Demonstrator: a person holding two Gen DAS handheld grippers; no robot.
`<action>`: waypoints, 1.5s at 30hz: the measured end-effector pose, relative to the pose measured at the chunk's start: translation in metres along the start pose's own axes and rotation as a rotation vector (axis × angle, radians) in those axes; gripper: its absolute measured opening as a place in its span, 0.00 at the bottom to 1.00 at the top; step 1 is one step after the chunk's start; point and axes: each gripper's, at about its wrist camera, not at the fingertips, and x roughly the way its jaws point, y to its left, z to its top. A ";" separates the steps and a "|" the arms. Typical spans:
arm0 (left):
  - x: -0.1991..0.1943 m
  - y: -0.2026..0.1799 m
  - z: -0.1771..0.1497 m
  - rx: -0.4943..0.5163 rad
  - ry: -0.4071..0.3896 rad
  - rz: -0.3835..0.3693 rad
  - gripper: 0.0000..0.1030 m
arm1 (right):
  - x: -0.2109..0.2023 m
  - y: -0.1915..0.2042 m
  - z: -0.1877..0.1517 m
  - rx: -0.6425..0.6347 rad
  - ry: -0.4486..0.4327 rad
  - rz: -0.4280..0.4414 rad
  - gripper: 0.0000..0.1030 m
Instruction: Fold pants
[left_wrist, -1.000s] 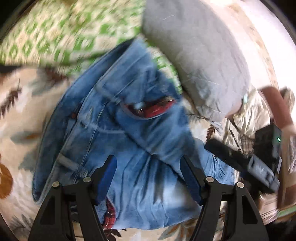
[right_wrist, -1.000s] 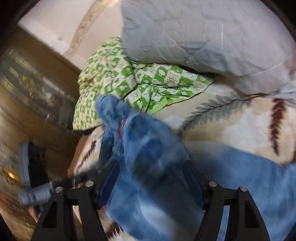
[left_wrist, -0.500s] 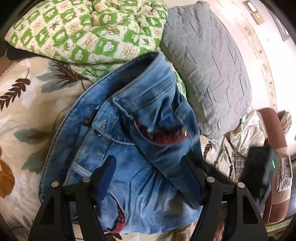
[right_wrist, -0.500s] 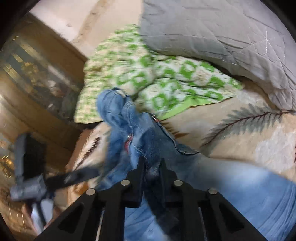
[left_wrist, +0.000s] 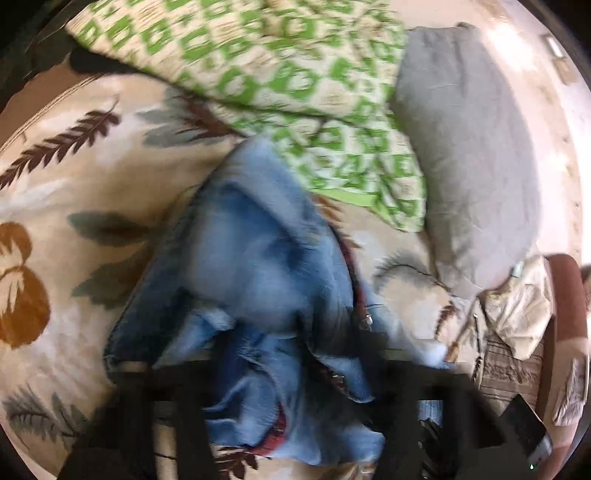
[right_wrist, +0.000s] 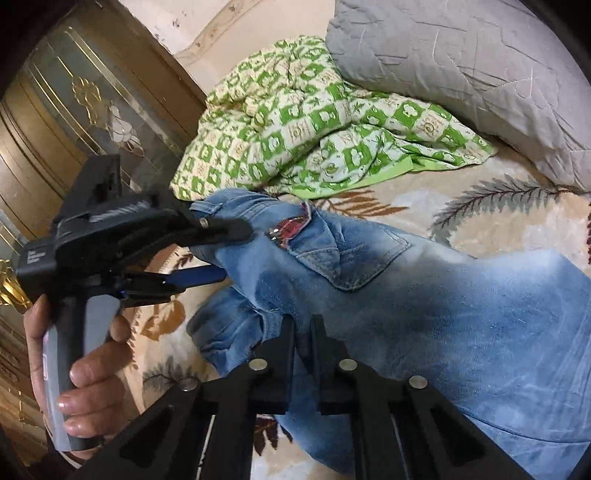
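Blue jeans (right_wrist: 424, 314) lie crumpled on a leaf-patterned blanket (right_wrist: 498, 210), with red plaid lining (right_wrist: 291, 225) showing at the waist. My right gripper (right_wrist: 303, 325) is shut on a fold of denim near the waist. My left gripper (right_wrist: 232, 253), held in a hand (right_wrist: 92, 376), comes in from the left. Its jaws are closing on the waistband, with denim bunched between the pads. In the blurred left wrist view the jeans (left_wrist: 258, 266) fill the middle, and denim sits between the fingers of my left gripper (left_wrist: 291, 369).
A green-and-cream checked quilt (right_wrist: 314, 125) and a grey pillow (right_wrist: 461, 66) lie just beyond the jeans. A wooden cabinet with gilt glass (right_wrist: 74, 103) stands at the left. In the left wrist view, clothes and a brown chair (left_wrist: 569, 295) sit at the right.
My right gripper shut on a fold of denim and pulled it sideways. My left gripper moved over the waistband and its jaws narrowed on it. The jeans have bunched up.
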 end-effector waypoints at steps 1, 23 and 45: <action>0.000 0.003 0.001 -0.012 0.003 -0.015 0.31 | 0.002 0.000 0.000 -0.005 0.004 -0.003 0.07; -0.022 0.051 -0.085 0.014 -0.069 0.080 0.18 | 0.012 0.022 -0.088 0.052 0.037 -0.022 0.06; -0.047 -0.041 -0.182 0.446 -0.255 0.259 0.62 | -0.195 -0.074 -0.085 0.199 -0.168 -0.046 0.79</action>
